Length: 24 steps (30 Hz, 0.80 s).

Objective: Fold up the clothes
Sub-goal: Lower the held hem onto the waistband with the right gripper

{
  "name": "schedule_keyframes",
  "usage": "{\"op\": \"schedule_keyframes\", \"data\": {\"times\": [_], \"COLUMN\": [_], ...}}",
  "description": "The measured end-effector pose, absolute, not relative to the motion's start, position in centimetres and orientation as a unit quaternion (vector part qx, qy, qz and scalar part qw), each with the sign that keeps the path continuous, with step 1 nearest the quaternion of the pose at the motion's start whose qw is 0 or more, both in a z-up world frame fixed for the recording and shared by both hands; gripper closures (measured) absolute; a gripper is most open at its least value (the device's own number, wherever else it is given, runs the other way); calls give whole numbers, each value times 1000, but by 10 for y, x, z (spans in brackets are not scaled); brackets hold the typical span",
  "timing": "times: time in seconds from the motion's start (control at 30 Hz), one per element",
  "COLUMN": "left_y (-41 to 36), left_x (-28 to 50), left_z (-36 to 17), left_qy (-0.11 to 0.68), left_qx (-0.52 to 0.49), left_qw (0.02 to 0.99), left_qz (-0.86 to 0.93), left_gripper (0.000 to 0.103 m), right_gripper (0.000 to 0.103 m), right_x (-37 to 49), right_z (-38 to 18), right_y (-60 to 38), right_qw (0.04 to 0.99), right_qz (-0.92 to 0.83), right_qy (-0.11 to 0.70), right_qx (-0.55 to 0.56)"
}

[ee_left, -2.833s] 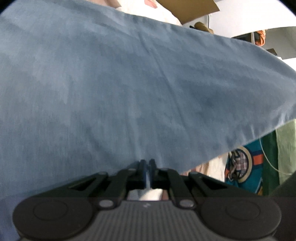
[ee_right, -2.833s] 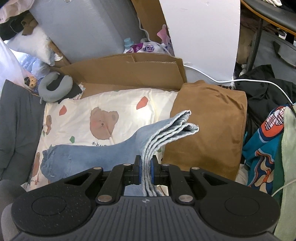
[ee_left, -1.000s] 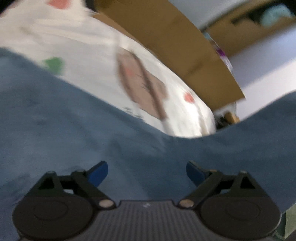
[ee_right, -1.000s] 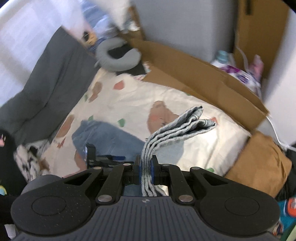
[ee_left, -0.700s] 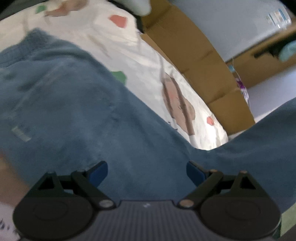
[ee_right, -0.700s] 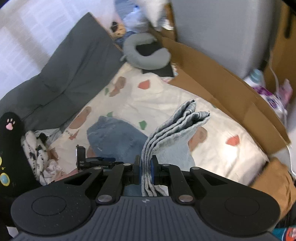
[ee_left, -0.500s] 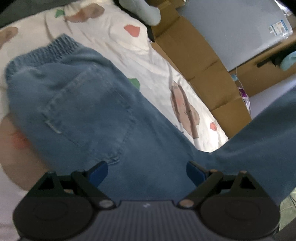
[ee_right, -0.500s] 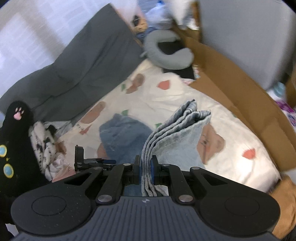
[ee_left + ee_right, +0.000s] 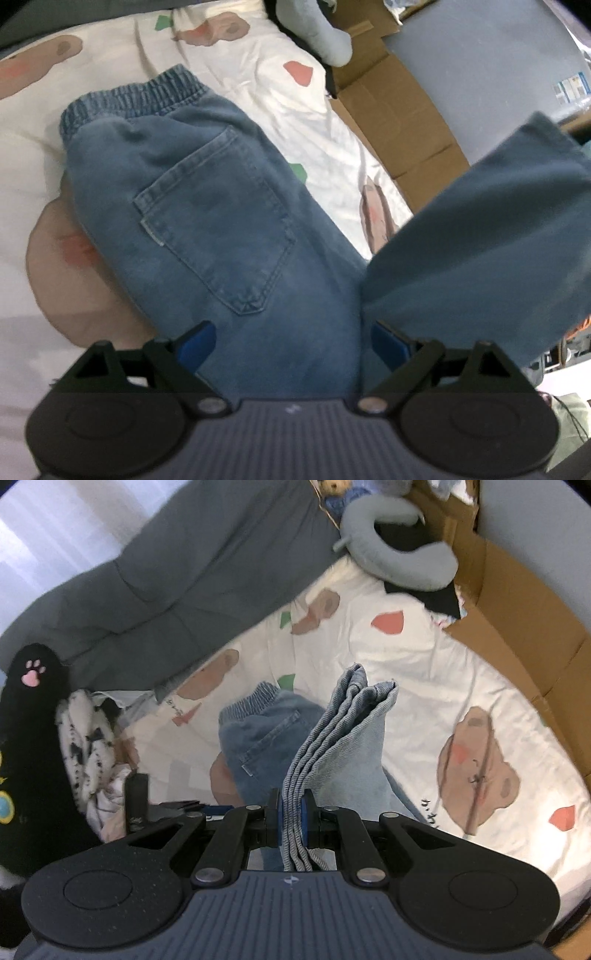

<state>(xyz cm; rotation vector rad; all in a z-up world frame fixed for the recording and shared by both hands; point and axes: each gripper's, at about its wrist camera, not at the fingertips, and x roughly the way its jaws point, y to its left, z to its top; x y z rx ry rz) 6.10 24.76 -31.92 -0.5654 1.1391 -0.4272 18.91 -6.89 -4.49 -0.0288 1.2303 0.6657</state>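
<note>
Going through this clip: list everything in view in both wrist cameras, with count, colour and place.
jeans: one, blue, waistband end flat on the sheet, leg ends lifted
sheet: one, cream with bear prints, under the jeans
neck pillow: one, grey, far edge of the sheet
blanket: one, dark grey, far left
cardboard: brown, right of the sheet
plush toy: one, black with pink paw, left edge
left gripper: open, over the jeans
right gripper: shut on the leg ends

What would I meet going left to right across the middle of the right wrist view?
Black cat-paw plush → white cloth with black bows → jeans waistband → held-up jeans leg ends → bear print on the bedsheet → cardboard.
</note>
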Motion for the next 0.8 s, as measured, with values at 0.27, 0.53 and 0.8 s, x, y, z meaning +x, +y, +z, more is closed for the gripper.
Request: {"op": "schedule_keyframes", "data": {"times": [0.27, 0.53, 0.8], "left_y": [266, 285, 307], "left_x": [54, 47, 39], "left_z": [-327, -314, -313], "left_qy": [534, 467, 449], "left_qx": [-260, -295, -300], "left_qw": [788, 826, 837], "left_qz": [-165, -114, -86], "left_gripper": [11, 15, 14], "right_gripper": [95, 95, 94], "right_x": [204, 222, 243], "right_z": [-93, -139, -185], "right_y": [-26, 10, 56], "right_qw": [753, 731, 708], "right_qz": [315, 318, 332], "right_qy": [578, 603, 621], "right_qx": [7, 31, 57]}}
